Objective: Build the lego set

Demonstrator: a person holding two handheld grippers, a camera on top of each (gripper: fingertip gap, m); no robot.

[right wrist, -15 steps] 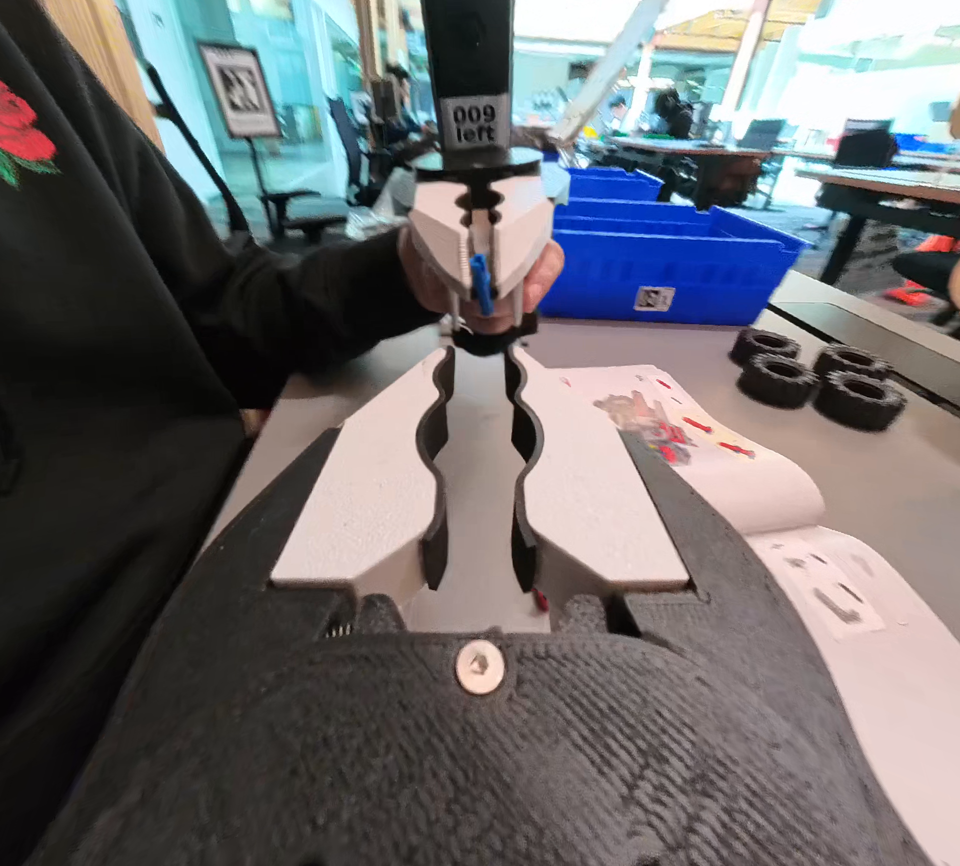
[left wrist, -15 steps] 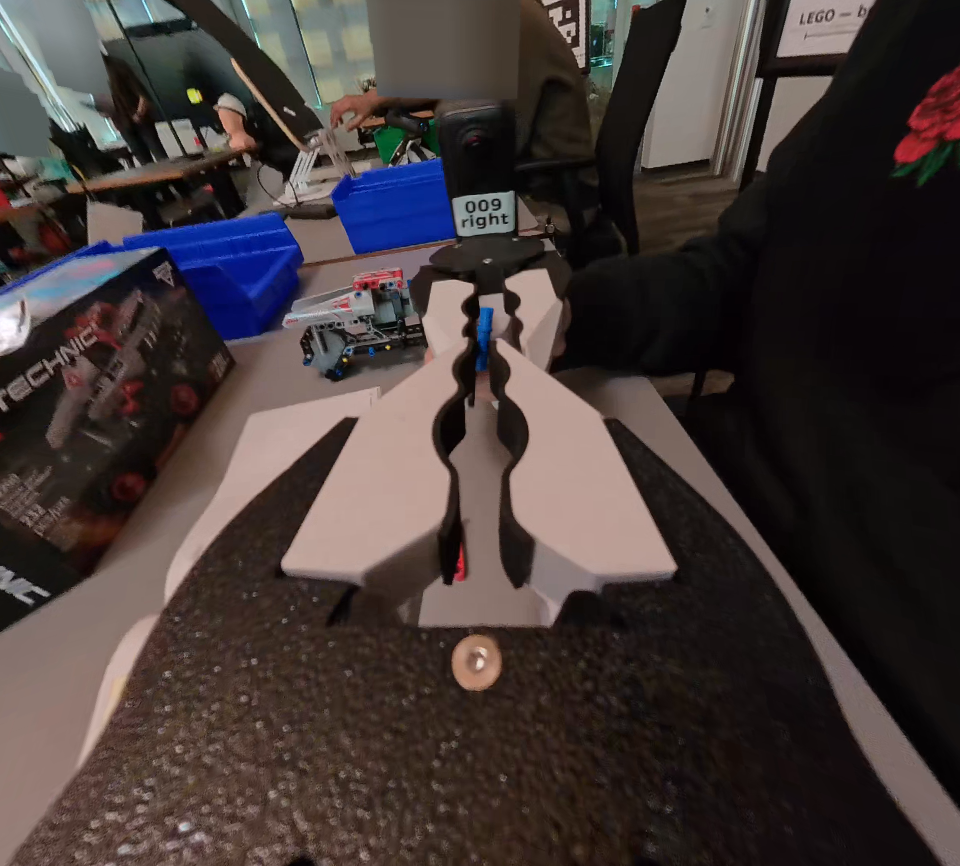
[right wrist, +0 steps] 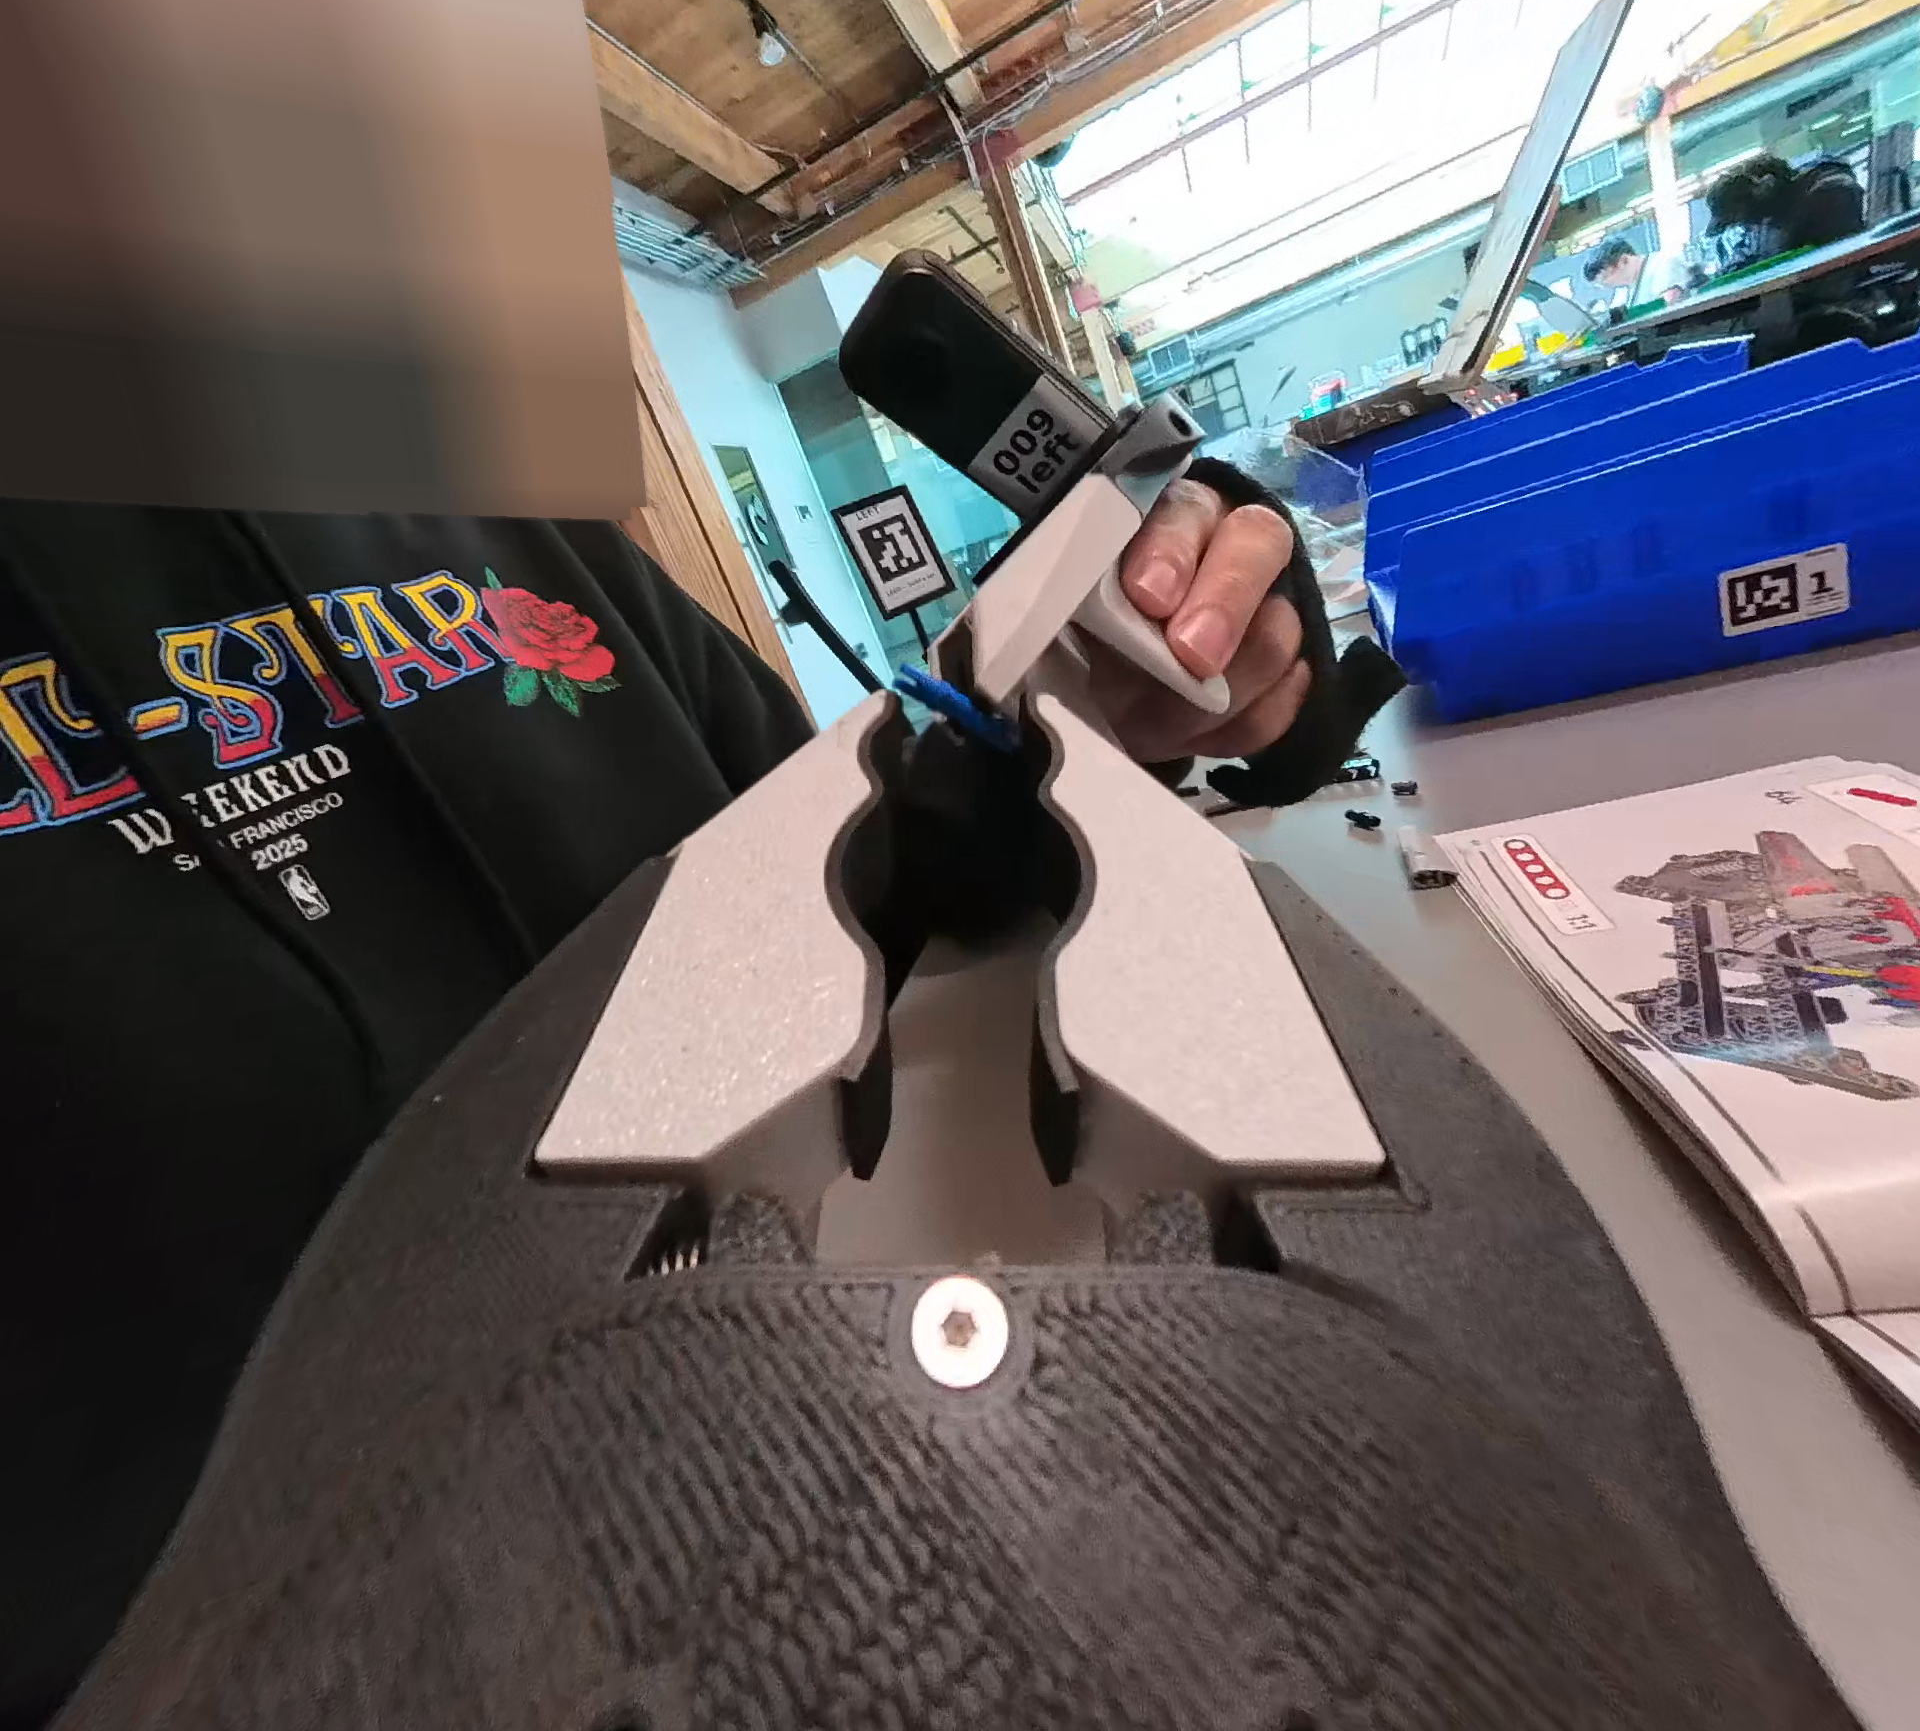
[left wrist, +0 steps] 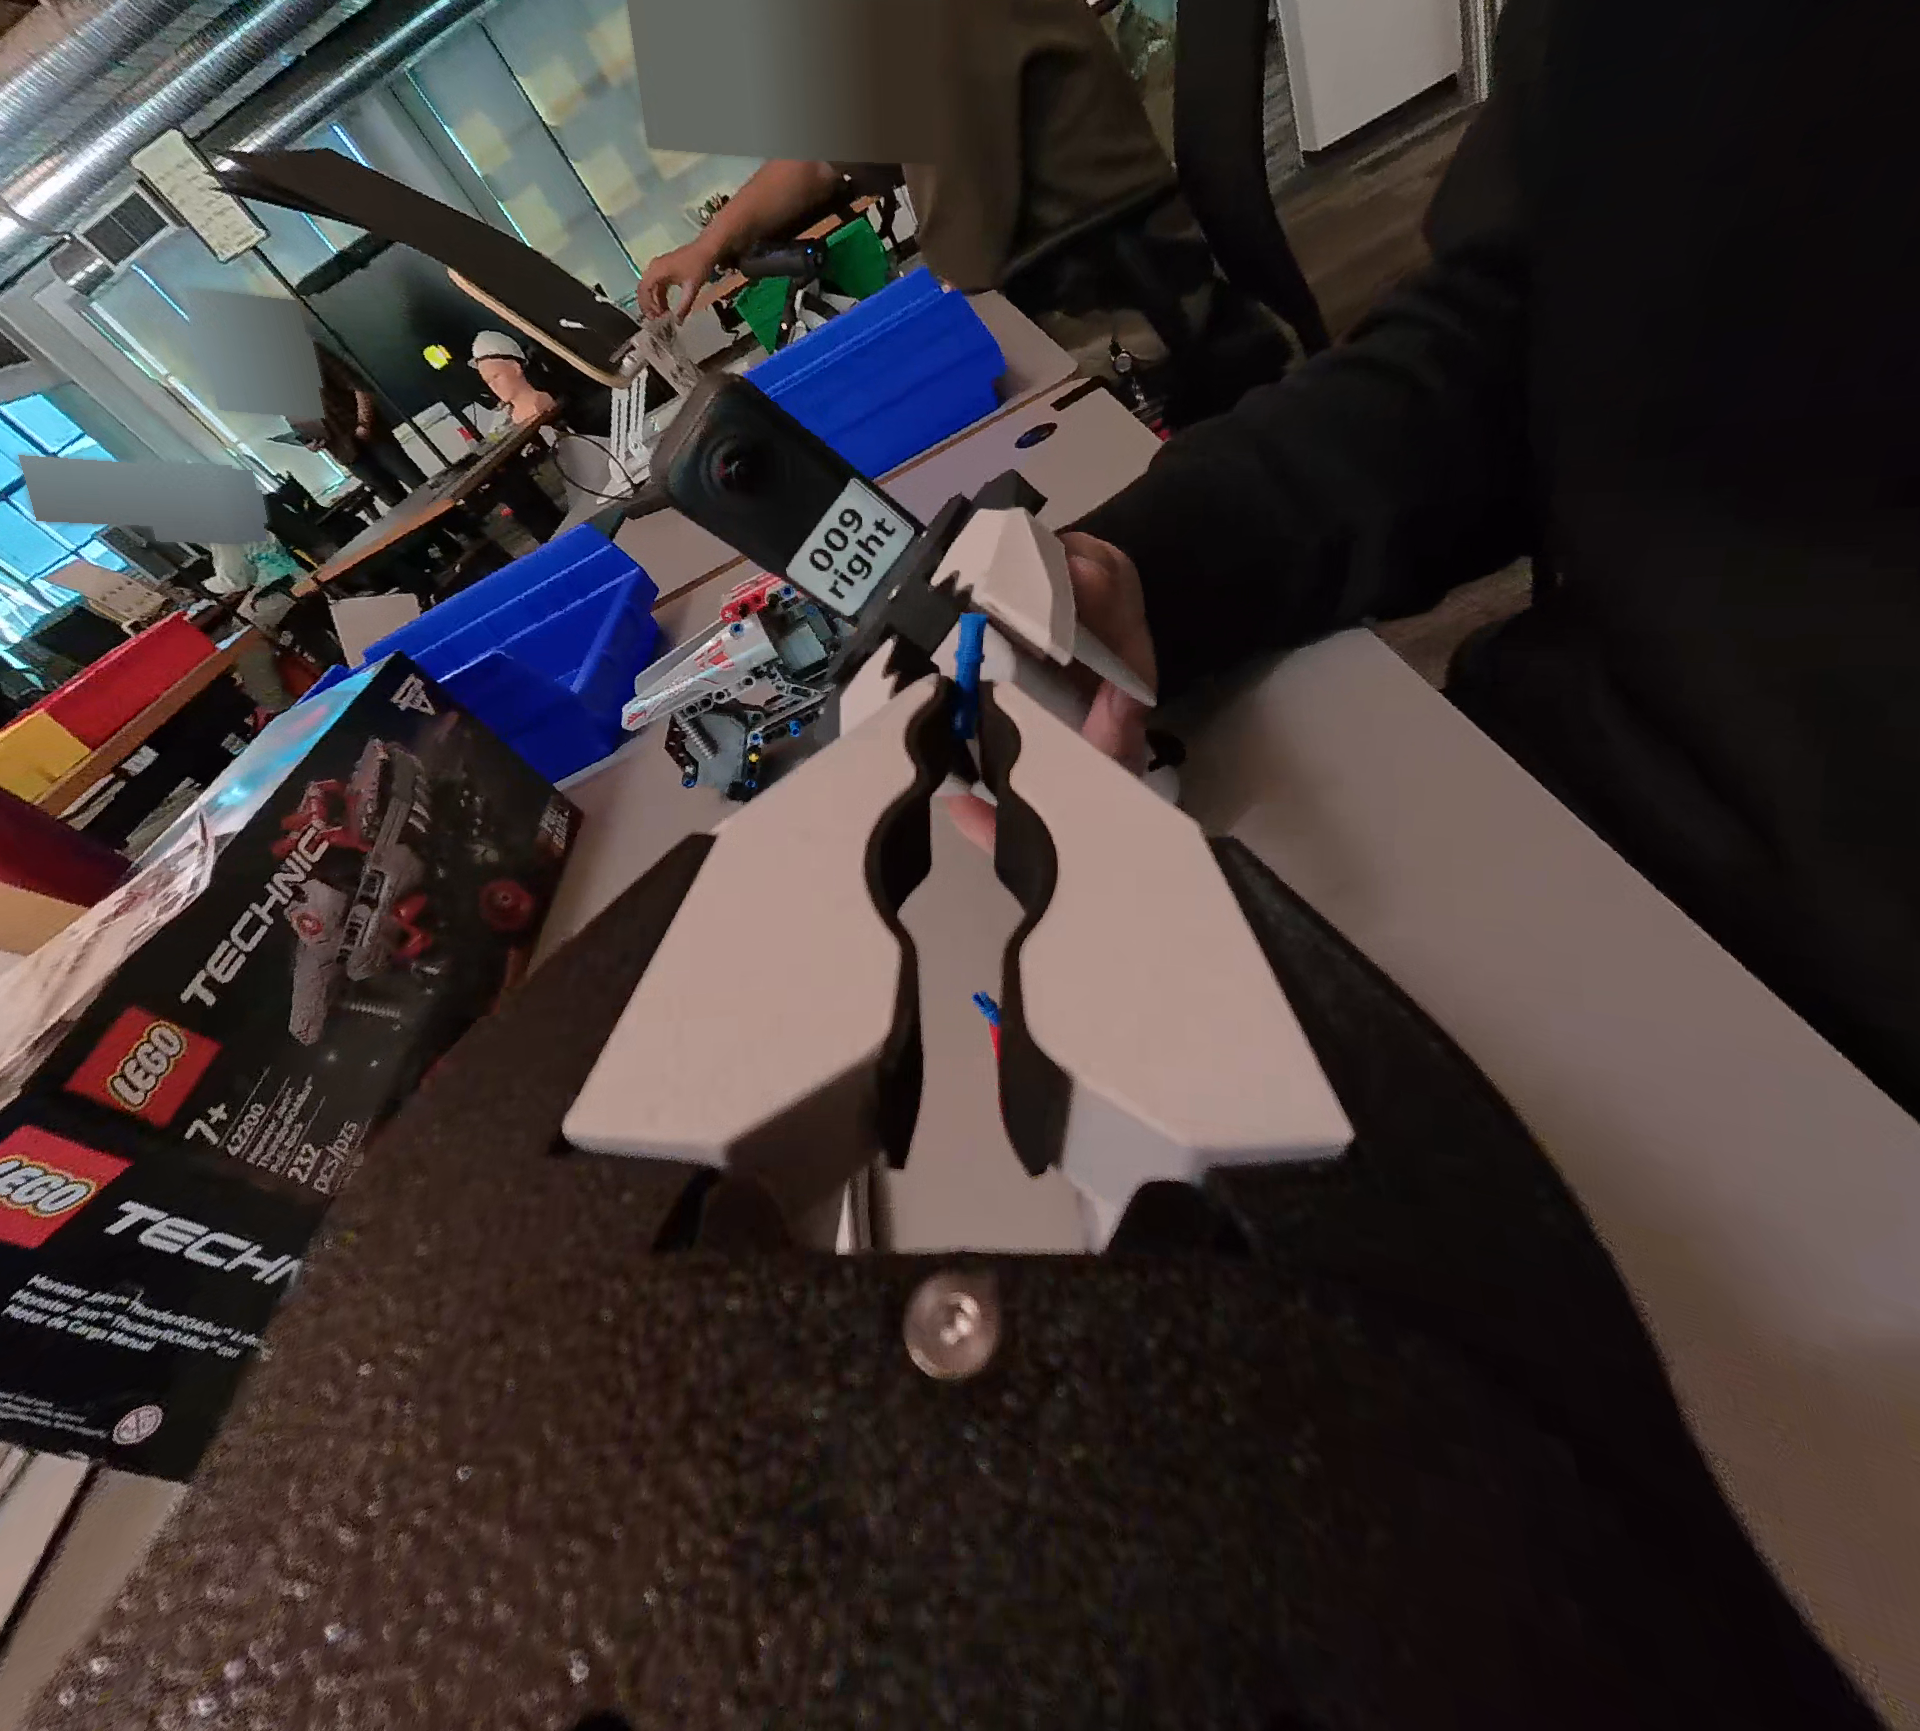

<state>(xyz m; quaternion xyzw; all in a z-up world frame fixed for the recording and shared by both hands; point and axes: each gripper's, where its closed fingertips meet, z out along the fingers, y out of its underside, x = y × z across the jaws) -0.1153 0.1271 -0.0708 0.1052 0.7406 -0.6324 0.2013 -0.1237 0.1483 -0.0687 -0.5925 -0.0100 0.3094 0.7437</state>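
Observation:
A small blue pin (left wrist: 969,655) sits at the tips of my left gripper (left wrist: 961,707), whose jaws stand nearly together and pinch it above the grey table (left wrist: 1455,850). My right gripper (right wrist: 961,713) faces the left one tip to tip. Its jaws stand apart, with the blue pin (right wrist: 940,696) lying across the gap between their tips. I cannot tell if they touch it. The left gripper (right wrist: 951,671) shows tilted in the right wrist view, held by a hand. The right gripper (left wrist: 951,632) shows tilted in the left wrist view.
A partly built grey model (left wrist: 748,684) stands behind the grippers, next to blue bins (left wrist: 540,642). The set's box (left wrist: 281,985) lies at the left. An open instruction booklet (right wrist: 1714,954), small black pins (right wrist: 1361,817) and a blue bin (right wrist: 1621,518) are at the right. The person's black hoodie is close by. Less than 4 cm separates the two grippers' tips.
Both grippers have tilted and come closer together. The right gripper's open tips, which were short of the left gripper, now sit around the blue pin. The left still grips the pin.

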